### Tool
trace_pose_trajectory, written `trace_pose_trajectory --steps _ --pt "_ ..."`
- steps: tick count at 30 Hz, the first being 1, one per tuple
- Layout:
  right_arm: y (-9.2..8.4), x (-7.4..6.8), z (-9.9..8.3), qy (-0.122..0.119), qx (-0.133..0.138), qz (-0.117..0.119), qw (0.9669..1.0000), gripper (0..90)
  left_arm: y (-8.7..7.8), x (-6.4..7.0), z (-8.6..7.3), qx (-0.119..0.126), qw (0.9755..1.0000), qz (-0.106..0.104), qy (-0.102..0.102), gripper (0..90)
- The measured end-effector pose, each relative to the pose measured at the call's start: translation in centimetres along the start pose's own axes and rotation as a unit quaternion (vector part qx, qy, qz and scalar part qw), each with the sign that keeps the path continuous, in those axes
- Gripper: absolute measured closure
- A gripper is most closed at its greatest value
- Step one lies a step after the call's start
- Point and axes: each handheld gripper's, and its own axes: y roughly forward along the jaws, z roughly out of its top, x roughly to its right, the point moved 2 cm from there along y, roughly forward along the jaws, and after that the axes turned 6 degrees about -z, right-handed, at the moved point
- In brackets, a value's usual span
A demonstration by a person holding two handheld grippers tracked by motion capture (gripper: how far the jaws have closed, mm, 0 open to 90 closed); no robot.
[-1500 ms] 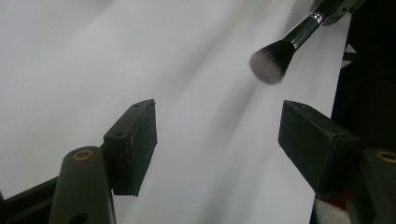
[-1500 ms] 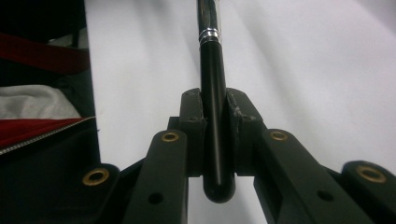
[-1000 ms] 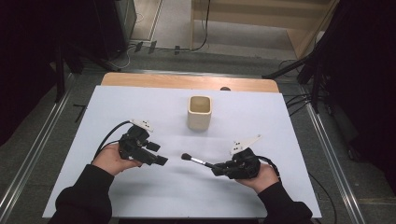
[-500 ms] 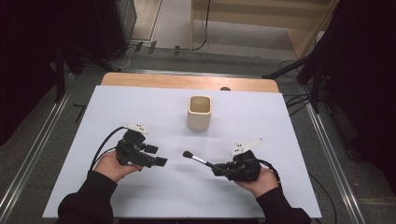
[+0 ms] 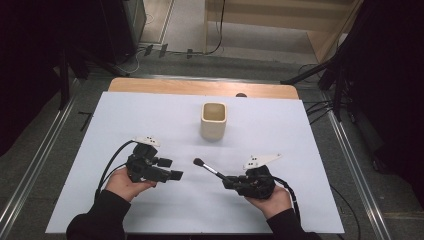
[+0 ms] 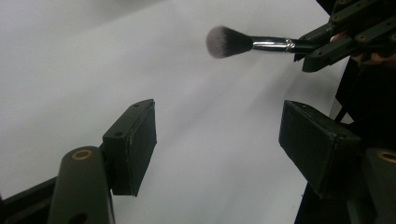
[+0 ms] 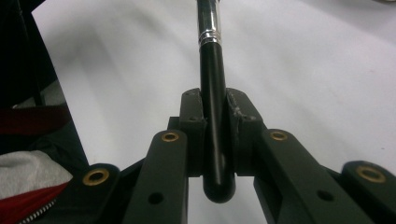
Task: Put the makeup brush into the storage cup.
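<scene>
A white sheet covers the desk (image 5: pixel 150 110), and a grey floor with dark stands and cables lies around it. The brush (image 5: pixel 209 168) is above the near middle of the desk, lifted off the sheet, with its soft grey head pointing toward the person's left and a little away. The black handle of the brush, with a silver ring, sits between the jaws of the right tool (image 5: pixel 229 181), which are closed tight on it; in the right gripper view the rounded end of the handle comes out behind the pads. The left tool (image 5: pixel 174 169) is well apart from the brush on the left side, and its jaws stand wide open with nothing between them. In the left gripper view the brush head is seen ahead of the open jaws. A cream square cup (image 5: pixel 213 120) stands upright farther back, near the middle of the desk.
</scene>
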Motion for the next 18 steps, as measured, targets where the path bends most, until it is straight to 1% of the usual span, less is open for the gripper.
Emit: trace_pose_trajectory --steps 2,3,4,5,6,7,9,11,13,15,18 --pt "0.1 -0.3 0.0 0.008 0.004 -0.004 0.9999 79.5 0.0 0.1 0.0 0.002 1.0000 0.004 0.001 28.0" --pt "0.2 -0.4 0.0 0.011 0.007 -0.006 0.9999 79.5 -0.1 0.1 0.0 0.005 1.0000 0.003 0.000 28.0" --pt "0.3 -0.5 0.0 0.014 0.008 -0.006 0.9999 79.5 -0.1 0.0 0.1 0.010 0.9999 0.004 -0.002 28.0" --pt "0.5 -0.8 0.0 0.008 0.011 -0.017 0.9998 79.5 -0.1 0.0 0.1 0.011 0.9999 0.003 -0.002 28.0" --pt "0.5 -0.9 0.0 0.008 0.011 -0.018 0.9997 79.5 -0.1 0.0 0.1 0.012 0.9999 0.000 -0.002 28.0" --pt "0.7 -1.0 -0.1 0.013 0.014 -0.019 0.9996 79.4 -0.1 0.0 0.1 0.012 0.9999 0.001 -0.003 28.0" --pt "0.8 -1.2 -0.2 0.020 0.023 -0.022 0.9993 79.5 -0.1 0.0 0.0 0.010 0.9999 -0.006 -0.005 28.0" --pt "0.9 -1.4 -0.3 0.026 0.030 -0.024 0.9989 79.5 -0.1 0.1 0.0 0.010 0.9999 -0.001 0.003 28.0" --pt "0.8 -1.6 -0.4 0.029 0.038 -0.027 0.9985 79.5 -0.1 0.2 0.1 0.015 0.9999 0.003 0.003 28.2" --pt "0.7 -1.8 -0.5 0.034 0.046 -0.038 0.9976 79.5 -0.2 0.2 0.1 0.025 0.9997 0.005 0.003 28.4" --pt "0.8 -2.1 -0.7 0.033 0.050 -0.059 0.9965 79.4 -0.4 0.2 0.2 0.036 0.9993 0.009 0.001 28.7"
